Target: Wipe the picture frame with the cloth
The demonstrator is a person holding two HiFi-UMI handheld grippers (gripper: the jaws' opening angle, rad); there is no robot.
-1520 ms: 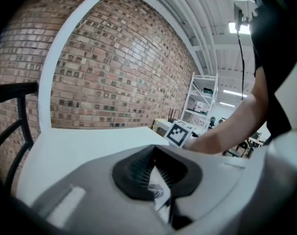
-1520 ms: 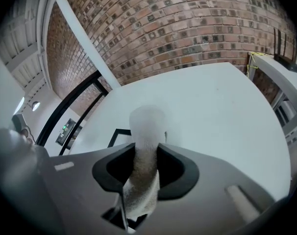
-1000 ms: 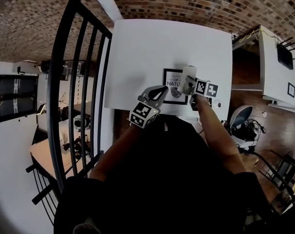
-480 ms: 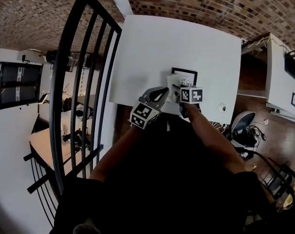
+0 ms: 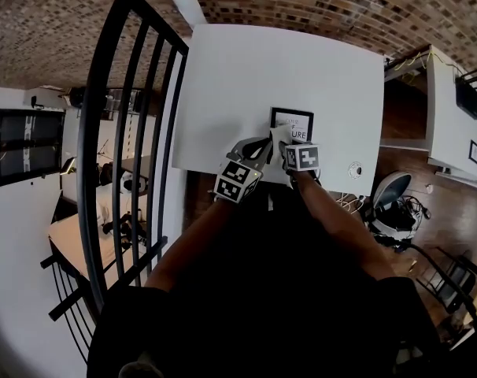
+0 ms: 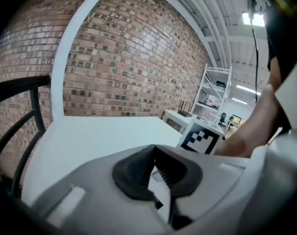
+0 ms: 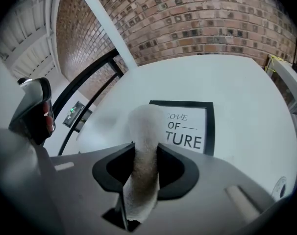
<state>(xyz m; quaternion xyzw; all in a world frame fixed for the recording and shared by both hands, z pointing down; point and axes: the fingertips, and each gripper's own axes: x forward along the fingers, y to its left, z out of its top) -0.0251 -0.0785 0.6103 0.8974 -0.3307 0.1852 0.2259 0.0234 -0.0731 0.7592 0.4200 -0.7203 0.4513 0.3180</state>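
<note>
Right gripper (image 7: 145, 151) around cloth (image 7: 143, 124), picture frame (image 7: 187, 129) beyond

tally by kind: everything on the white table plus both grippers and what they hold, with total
picture frame: 1
cloth: 1
small round disc: 1
grippers: 2 (left gripper, jaws together and empty; right gripper, shut on the cloth)
total: 5

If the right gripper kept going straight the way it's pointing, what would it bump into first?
Probably the picture frame. The right gripper is shut on the cloth, which sticks out ahead over the frame's left edge, so the cloth would touch it first. Depth is hard to judge.
</note>
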